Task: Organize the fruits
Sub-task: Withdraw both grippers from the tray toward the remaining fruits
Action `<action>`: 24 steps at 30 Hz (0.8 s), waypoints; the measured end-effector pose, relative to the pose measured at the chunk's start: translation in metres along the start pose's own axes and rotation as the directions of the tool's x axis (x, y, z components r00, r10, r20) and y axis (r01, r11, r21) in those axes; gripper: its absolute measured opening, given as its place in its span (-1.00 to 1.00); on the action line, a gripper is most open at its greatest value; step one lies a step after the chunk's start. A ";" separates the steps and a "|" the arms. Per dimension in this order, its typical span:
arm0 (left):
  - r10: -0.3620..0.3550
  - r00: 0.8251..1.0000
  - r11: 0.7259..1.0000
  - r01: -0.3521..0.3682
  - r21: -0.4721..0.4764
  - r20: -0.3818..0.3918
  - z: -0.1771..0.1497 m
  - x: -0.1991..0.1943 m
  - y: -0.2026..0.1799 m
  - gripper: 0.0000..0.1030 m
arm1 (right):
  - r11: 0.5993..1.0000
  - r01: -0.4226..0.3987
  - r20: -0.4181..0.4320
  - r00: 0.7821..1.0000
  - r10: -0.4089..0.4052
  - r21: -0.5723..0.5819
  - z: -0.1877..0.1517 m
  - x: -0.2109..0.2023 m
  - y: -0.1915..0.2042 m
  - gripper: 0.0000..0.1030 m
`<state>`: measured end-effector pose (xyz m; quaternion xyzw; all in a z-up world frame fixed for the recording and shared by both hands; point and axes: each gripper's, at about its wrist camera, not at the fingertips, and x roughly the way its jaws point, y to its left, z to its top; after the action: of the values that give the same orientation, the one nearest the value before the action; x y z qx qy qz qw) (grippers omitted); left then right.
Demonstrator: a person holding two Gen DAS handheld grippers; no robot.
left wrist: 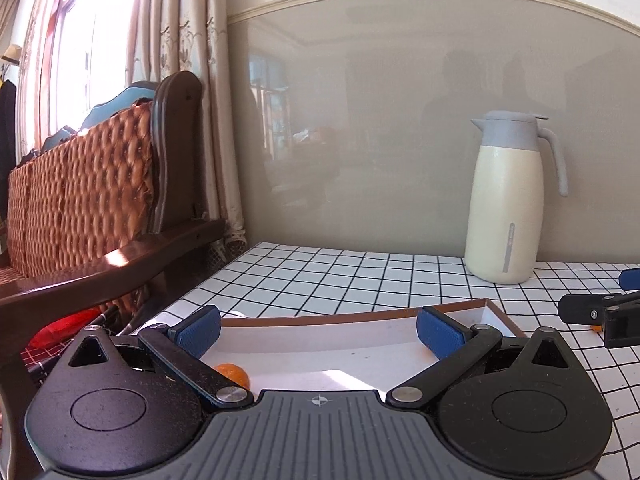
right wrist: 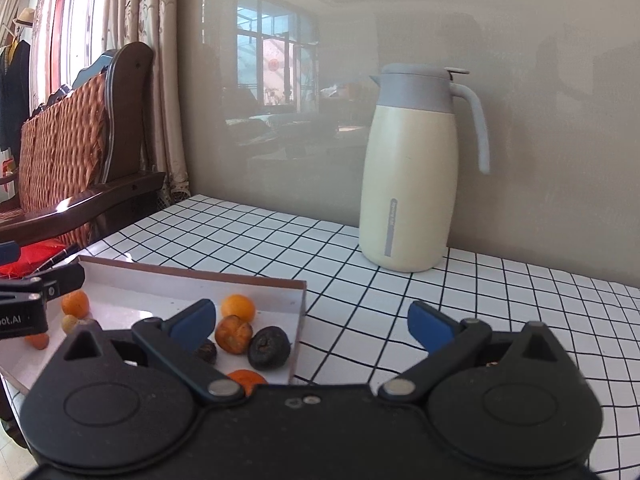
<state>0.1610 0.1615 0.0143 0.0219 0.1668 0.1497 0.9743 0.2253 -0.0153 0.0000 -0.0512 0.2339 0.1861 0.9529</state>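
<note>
A shallow white box (right wrist: 192, 280) with a brown rim lies on the checked tablecloth and holds several small fruits: orange ones (right wrist: 238, 307), a shrivelled orange one (right wrist: 233, 335) and a dark one (right wrist: 269, 348). My right gripper (right wrist: 312, 322) is open and empty, just right of the box's near corner. My left gripper (left wrist: 318, 330) is open and empty over the box (left wrist: 320, 342); one orange fruit (left wrist: 232, 374) shows beside its left finger. The left gripper also shows in the right wrist view (right wrist: 44, 292) at the box's left side.
A cream and grey thermos jug (right wrist: 412, 176) stands on the table by the glossy wall. A wooden bench with a woven cushion (left wrist: 84, 184) stands to the left of the table, with curtains behind. The tablecloth (right wrist: 480, 300) stretches to the right.
</note>
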 end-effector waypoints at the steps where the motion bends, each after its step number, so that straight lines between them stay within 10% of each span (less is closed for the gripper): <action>1: -0.010 1.000 1.000 0.010 0.004 0.003 0.001 0.000 -0.007 1.00 | 1.000 0.008 0.001 1.000 -0.008 0.004 -0.001 -0.002 -0.006 0.88; 24: -0.241 0.970 0.967 0.241 0.084 -0.017 0.003 0.016 -0.174 1.00 | 0.966 0.230 -0.051 0.973 -0.225 0.117 -0.035 -0.013 -0.139 0.72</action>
<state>0.2261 0.0004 -0.0042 0.0428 0.1779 0.0229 0.9828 0.2522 -0.1544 -0.0233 -0.0228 0.2553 0.0599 0.9647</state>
